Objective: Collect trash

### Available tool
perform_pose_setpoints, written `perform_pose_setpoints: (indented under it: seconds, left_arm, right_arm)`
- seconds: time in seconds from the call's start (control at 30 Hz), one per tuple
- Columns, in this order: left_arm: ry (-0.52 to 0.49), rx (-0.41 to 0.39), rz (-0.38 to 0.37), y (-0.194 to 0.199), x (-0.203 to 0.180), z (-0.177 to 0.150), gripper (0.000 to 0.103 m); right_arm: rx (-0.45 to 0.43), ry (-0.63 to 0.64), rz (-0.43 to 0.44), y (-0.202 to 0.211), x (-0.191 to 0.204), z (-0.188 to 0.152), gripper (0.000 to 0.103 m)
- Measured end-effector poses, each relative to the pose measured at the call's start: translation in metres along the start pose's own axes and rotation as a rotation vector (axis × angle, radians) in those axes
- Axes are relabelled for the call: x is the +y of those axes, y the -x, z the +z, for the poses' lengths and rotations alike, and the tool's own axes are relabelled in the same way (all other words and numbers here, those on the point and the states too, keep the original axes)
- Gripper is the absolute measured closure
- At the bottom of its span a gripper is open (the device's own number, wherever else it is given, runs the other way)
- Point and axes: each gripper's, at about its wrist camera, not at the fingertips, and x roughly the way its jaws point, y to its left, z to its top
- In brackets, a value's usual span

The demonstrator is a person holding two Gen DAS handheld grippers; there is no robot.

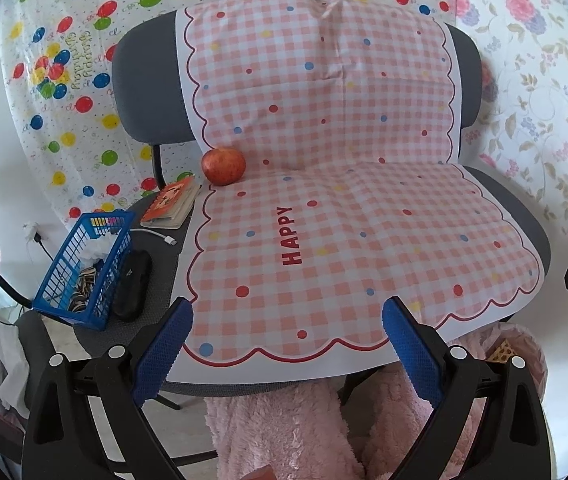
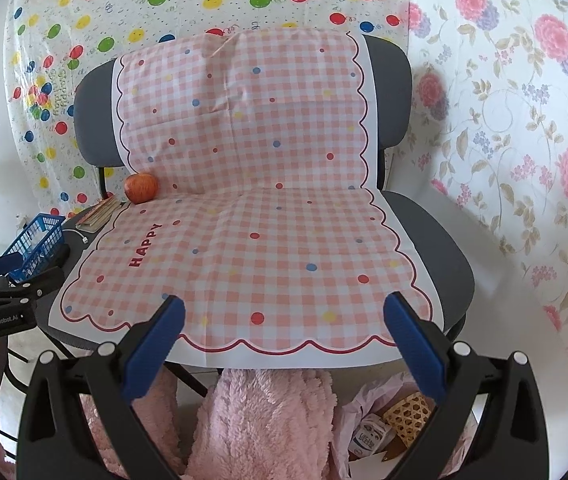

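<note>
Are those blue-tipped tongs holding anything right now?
No. Both the left tongs and the right tongs are open and empty above the pink checked cloth.

Counts: one apple, one blue basket, one book, one chair, two grippers.

Pink gingham cloth, red apple, blue basket, grey chair

A grey chair carries a pink checked sheet, an apple, a booklet, a blue basket and a black case.
</note>
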Motion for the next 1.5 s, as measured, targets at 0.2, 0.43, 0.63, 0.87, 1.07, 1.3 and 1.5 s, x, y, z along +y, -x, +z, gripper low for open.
perform_pose_setpoints:
  seconds: [0.2, 0.43, 0.63, 0.87, 1.07, 1.3, 1.5]
  left_arm:
    - [-0.001, 0.000, -0.003, -0.0003, 0.0007, 0.0004, 0.008]
    - [0.001, 0.002, -0.003, -0.0003, 0.0011, 0.0001, 0.008]
    - [0.000, 0.004, 0.001, -0.0009, 0.0016, 0.0000, 0.008]
    - [0.000, 0.004, -0.001, -0.0009, 0.0012, 0.0001, 0.008]
    - [0.004, 0.007, 0.002, -0.0015, 0.0029, -0.0020, 0.008]
    - [0.003, 0.010, 0.003, -0.0020, 0.0039, -0.0034, 0.008]
    - [0.002, 0.015, 0.005, -0.0021, 0.0017, -0.0046, 0.008]
  right_arm:
    - [-0.001, -0.005, -0.001, -0.0001, -0.0019, 0.0003, 0.006]
    - [-0.001, -0.007, -0.002, 0.0004, -0.0035, 0.0003, 0.006]
    - [0.003, -0.006, -0.001, -0.0001, -0.0042, 0.0000, 0.006]
    - [0.004, -0.008, -0.003, -0.0012, -0.0042, -0.0003, 0.006]
    - [0.005, -0.011, -0.005, -0.0018, -0.0038, -0.0012, 0.006]
    - [0.006, -0.009, -0.003, -0.0017, -0.0048, -0.0012, 0.006]
    - [0.005, -0.010, -0.004, -0.0016, -0.0047, -0.0010, 0.006]
